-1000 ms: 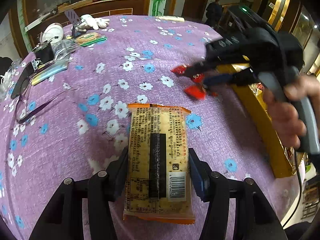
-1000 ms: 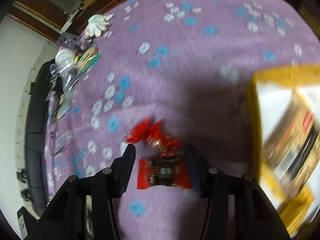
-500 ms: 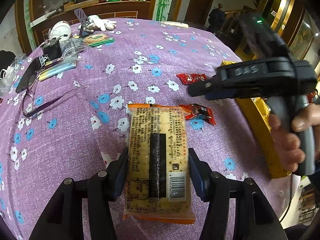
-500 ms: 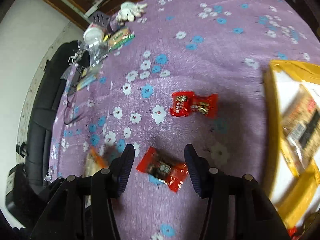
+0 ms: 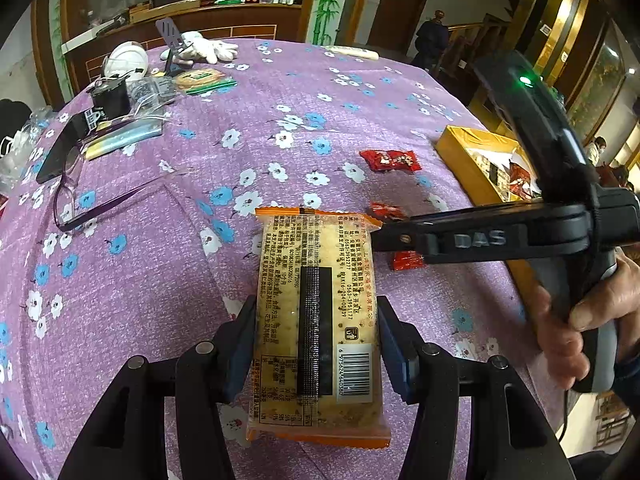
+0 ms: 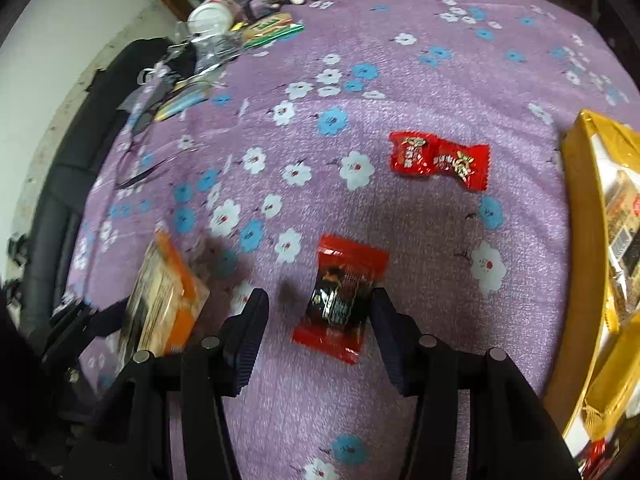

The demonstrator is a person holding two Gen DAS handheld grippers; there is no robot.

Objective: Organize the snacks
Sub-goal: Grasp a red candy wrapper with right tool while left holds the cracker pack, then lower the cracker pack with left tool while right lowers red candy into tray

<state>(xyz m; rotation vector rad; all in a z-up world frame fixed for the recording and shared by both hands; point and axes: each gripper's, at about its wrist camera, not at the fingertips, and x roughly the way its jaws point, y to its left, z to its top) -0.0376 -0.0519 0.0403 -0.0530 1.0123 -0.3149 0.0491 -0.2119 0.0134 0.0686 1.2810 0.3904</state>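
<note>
A long cracker packet with orange ends sits between the pads of my left gripper, which is shut on its sides above the purple flowered cloth. My right gripper is open and points down at the table. A single red candy lies on the cloth between its fingers, close to the right finger and apart from the left one. In the left wrist view the right gripper hides most of that candy. A joined pair of red candies lies farther out.
A yellow box with packets inside stands at the right of the table. A person's hand grips the right tool. Glasses, a white cup, white gloves and a green packet clutter the far left.
My right gripper has swung across from the yellow box toward the cracker packet and rolled; the single candy now stands lengthwise between its fingers. The left gripper and its packet stayed put.
</note>
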